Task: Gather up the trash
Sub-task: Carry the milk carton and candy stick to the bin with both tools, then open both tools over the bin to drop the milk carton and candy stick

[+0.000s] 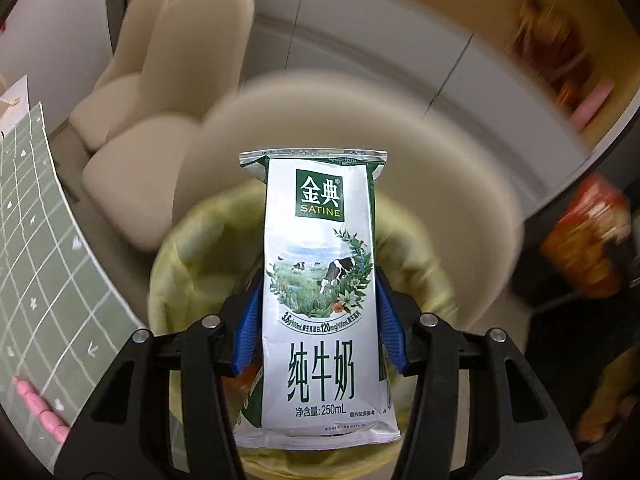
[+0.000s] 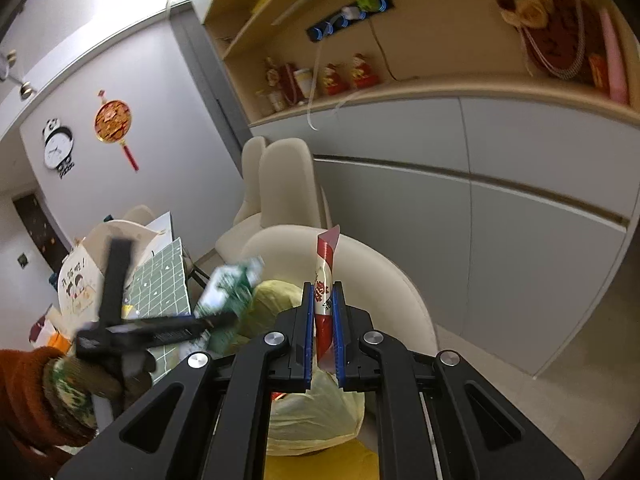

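My left gripper (image 1: pixel 320 304) is shut on a white and green milk carton (image 1: pixel 320 280) and holds it upright above a bin lined with a yellow bag (image 1: pixel 192 248). My right gripper (image 2: pixel 323 312) is shut on a thin red and white wrapper (image 2: pixel 326 272), which sticks up between the blue pads. In the right wrist view the left gripper (image 2: pixel 208 320) with the blurred carton (image 2: pixel 228 288) is at the left, over the yellow bag (image 2: pixel 312 412) below my fingers.
Cream chairs (image 1: pixel 160 128) stand behind the bin, also in the right wrist view (image 2: pixel 280 192). A green grid tablecloth (image 1: pixel 44 280) covers a table at the left. Grey cabinets (image 2: pixel 500 200) and shelves with ornaments run along the right wall.
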The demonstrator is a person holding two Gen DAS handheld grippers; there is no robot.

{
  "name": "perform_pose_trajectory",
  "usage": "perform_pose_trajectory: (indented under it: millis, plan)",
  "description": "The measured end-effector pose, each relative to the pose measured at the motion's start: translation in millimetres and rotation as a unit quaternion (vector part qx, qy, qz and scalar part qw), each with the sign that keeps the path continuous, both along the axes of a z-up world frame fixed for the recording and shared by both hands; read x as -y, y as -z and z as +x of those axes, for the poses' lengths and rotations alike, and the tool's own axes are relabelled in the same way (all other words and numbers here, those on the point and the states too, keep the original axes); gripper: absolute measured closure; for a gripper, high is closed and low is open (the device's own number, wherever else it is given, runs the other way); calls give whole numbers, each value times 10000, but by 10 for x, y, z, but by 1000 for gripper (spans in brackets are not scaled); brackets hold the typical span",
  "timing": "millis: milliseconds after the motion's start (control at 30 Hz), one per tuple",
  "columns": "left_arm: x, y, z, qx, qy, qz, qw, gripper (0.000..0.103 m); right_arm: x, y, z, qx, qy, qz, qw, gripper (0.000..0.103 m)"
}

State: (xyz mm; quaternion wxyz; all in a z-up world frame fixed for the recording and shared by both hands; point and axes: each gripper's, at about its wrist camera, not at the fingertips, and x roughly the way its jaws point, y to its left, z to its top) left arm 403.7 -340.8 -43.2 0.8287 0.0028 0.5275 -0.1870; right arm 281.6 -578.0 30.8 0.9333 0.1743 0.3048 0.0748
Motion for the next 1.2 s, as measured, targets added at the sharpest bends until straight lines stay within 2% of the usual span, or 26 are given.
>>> perform_pose_trajectory:
  millis: [67,200,367,467,567,633,767,900,1000,1200]
  plan:
    - [89,169,22,-386,180,180,9989,55,30,67,9,-51,19,48,10000,93]
    - [170,387,83,-802,215,537,9951,55,66,190,47,-149,44,168,9997,93]
    - [92,448,144,-890,69,380,9953,55,20,264,160,-213,-34,240,9995,93]
    - [-6,387,106,-972,124,79,9952,52,-18,310,233,-303,-95,236,9992,93]
    - [-115,165,16,-762,211,-291,9964,37,-49,336,306,-351,-163,241,9990,93]
    - [-227,-58,-85,-449,311,-406,9977,33,-102,347,345,-370,-231,245,9987,93]
    - [-492,-481,-236,299,207,-456,9983,31,-310,367,470,-398,-475,295,9976,93]
    - [-861,-725,-338,908,-227,-184,9954,31,-577,363,611,-403,-832,448,9947,93]
    - [-1144,-775,-378,942,-520,-177,9940,31,-842,431,711,-517,-1230,707,9885,93]
    - [-1611,-689,-529,728,-1079,-135,9914,31,-1432,829,917,-1217,-1984,897,9684,93]
